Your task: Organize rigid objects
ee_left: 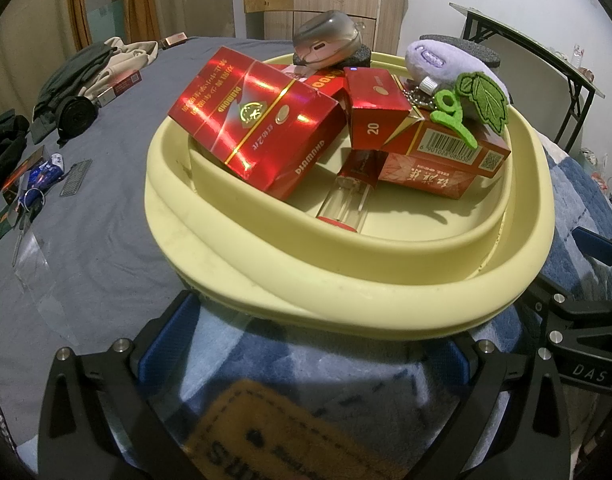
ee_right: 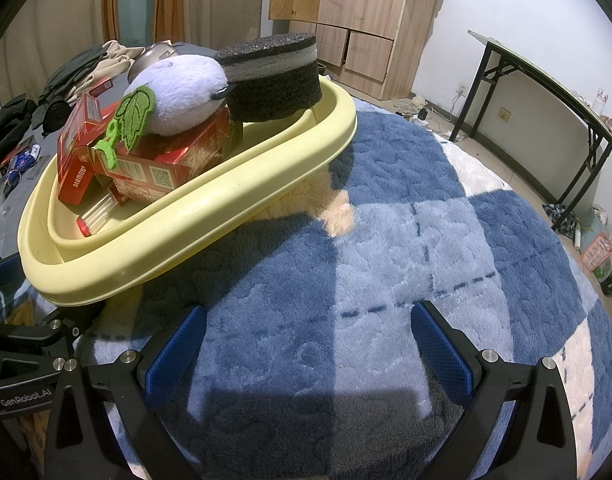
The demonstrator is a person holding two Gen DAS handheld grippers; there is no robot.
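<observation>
A pale yellow basin (ee_left: pixel 210 236) sits on a blue checked blanket (ee_right: pixel 386 220) and also shows in the right wrist view (ee_right: pixel 186 216). It holds red cigarette boxes (ee_left: pixel 254 120), a clear tube with a red cap (ee_left: pixel 342 204), a purple plush with a green felt leaf (ee_left: pixel 462 68), a dark round sponge (ee_right: pixel 274 76) and a grey device (ee_left: pixel 326 40). My left gripper (ee_left: pixel 306 344) is open just in front of the basin's near rim. My right gripper (ee_right: pixel 310 344) is open and empty over the blanket, right of the basin.
Clothes (ee_left: pixel 86 76), keys and small cards (ee_left: pixel 30 188) lie on the grey bed sheet (ee_left: pixel 106 240) to the left. A red box (ee_left: pixel 118 88) lies by the clothes. A folding table (ee_right: pixel 546 92) and wooden cabinets (ee_right: pixel 358 20) stand behind.
</observation>
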